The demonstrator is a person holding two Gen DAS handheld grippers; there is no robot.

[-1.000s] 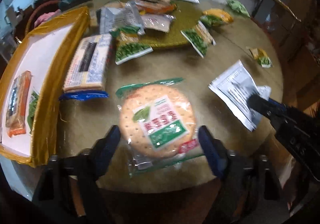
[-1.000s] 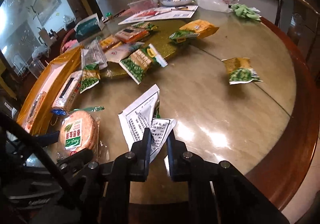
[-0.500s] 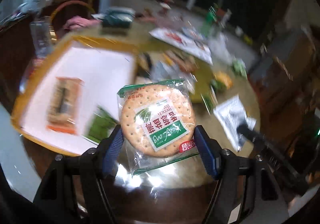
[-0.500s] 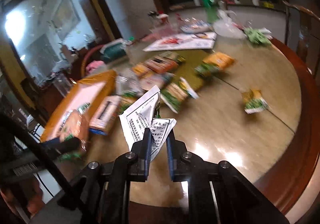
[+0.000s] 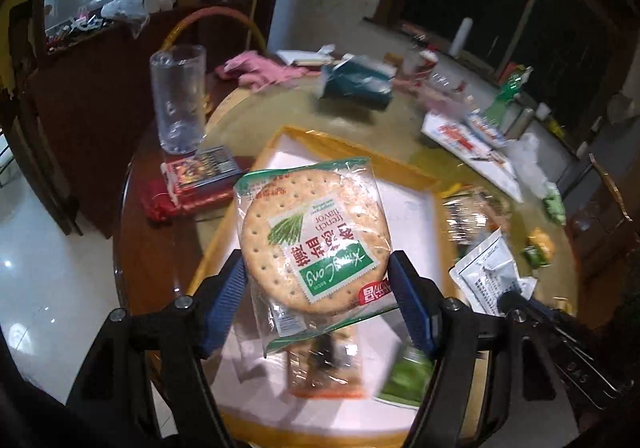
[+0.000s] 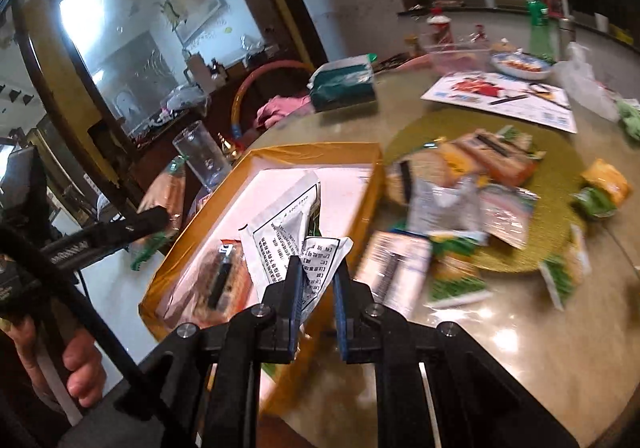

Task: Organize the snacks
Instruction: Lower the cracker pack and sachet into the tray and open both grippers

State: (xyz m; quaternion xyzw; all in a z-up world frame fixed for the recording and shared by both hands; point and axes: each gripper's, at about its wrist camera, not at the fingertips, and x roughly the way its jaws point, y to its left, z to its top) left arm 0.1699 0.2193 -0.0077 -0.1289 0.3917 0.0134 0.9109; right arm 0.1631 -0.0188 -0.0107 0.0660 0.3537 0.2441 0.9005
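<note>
A round cracker packet [image 5: 316, 240] with a green label hangs clamped between the blue pads of my left gripper [image 5: 316, 288]. It is held in the air above the white tray with the gold rim [image 5: 344, 140]. An orange packet [image 5: 324, 372] and a green packet [image 5: 404, 376] lie in the tray below. My right gripper [image 6: 318, 280] is shut on a crumpled white printed sachet [image 6: 288, 224], held over the tray's near right part [image 6: 320, 148]. The same sachet [image 5: 484, 268] shows at the right of the left wrist view.
A glass tumbler [image 5: 178, 100] and a red box [image 5: 200, 176] stand left of the tray. A teal tissue pack [image 6: 344, 82] sits behind it. Several loose snack packets [image 6: 480, 176] lie on the green mat to the right, with flyers [image 6: 500, 96] beyond. A hand [image 6: 80, 368] grips the left tool.
Both grippers rose off the table with their packets and swung left. The cracker packet and the white sachet now hang over the tray instead of over the tabletop.
</note>
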